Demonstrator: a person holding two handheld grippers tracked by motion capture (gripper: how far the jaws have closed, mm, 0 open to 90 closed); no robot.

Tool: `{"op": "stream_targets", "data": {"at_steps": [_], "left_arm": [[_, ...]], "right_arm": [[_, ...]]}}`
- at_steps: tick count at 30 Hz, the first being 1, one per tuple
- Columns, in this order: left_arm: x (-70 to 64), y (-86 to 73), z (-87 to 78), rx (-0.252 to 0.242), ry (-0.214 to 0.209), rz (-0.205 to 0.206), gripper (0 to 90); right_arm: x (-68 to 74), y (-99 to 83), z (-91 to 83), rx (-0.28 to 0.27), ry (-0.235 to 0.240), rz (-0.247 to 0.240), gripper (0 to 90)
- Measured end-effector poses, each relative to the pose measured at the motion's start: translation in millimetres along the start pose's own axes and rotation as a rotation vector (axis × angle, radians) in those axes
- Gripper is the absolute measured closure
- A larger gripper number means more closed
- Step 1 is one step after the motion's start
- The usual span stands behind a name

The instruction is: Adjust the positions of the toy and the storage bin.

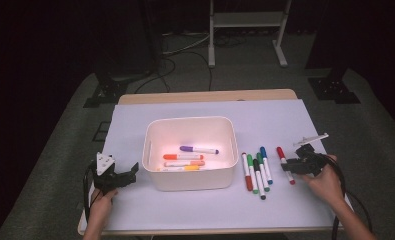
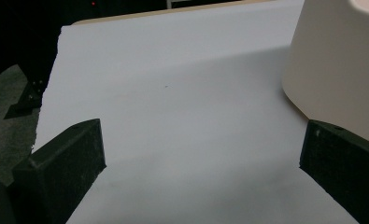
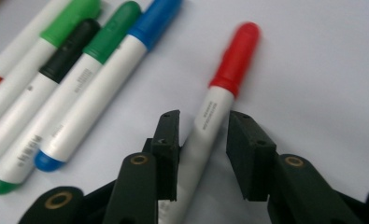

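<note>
On the mat, right of the bin: red-capped marker (image 3: pixel 217 105), apart from the row so jaws can straddle it.
Right gripper (image 3: pixel 201 140): jaws astride its white barrel, not yet clamped.
Other markers (image 1: pixel 257 172): lined up, waiting.
Bin (image 1: pixel 190 180): already holds four markers.
Left gripper (image 2: pixel 201 154): spread, idle beside the bin.

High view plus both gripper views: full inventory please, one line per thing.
White plastic bin: 1, white, table centre.
Markers in bin: 4, purple, orange-red, orange, yellow caps.
Row of markers: 5, red-orange, two green, black, blue; right of bin.
Red-capped marker: 1, white barrel, lying apart at right, between right gripper's jaws.
White sheet: 1, covers wooden table.
White metal stand: 1, floor behind.
Left gripper: black, open, left of bin.
Right gripper: black, open around red marker, not closed.
Hands: 2, bottom edge.
</note>
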State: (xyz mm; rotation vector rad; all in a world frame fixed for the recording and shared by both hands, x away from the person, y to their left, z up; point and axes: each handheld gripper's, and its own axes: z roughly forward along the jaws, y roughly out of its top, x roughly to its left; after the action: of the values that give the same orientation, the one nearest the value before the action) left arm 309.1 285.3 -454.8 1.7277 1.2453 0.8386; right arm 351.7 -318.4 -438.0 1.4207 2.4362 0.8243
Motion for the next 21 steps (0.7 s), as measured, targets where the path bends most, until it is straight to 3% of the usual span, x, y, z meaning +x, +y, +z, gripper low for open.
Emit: {"op": "stream_targets", "data": {"at_steps": [4,11,18,21], "left_arm": [[0.1,0.1,0.2,0.001,0.001,-0.001,0.0],[0.1,0.1,0.3,0.003,0.002,-0.004,0.0],[0.3,0.1,0.3,0.005,0.002,-0.005,0.0],[0.3,0.1,0.3,0.005,0.003,-0.003,0.0]], "right_arm": [[-5.4,-6.2,-4.2,-0.006,-0.016,0.010,74.0],[-7.8,-5.6,-6.3,0.006,-0.010,0.021,75.6],[-2.6,0.5,-26.1,-0.053,0.056,0.035,75.7],[4.1,7.7,-39.6,-0.086,0.094,0.019,75.8]]}}
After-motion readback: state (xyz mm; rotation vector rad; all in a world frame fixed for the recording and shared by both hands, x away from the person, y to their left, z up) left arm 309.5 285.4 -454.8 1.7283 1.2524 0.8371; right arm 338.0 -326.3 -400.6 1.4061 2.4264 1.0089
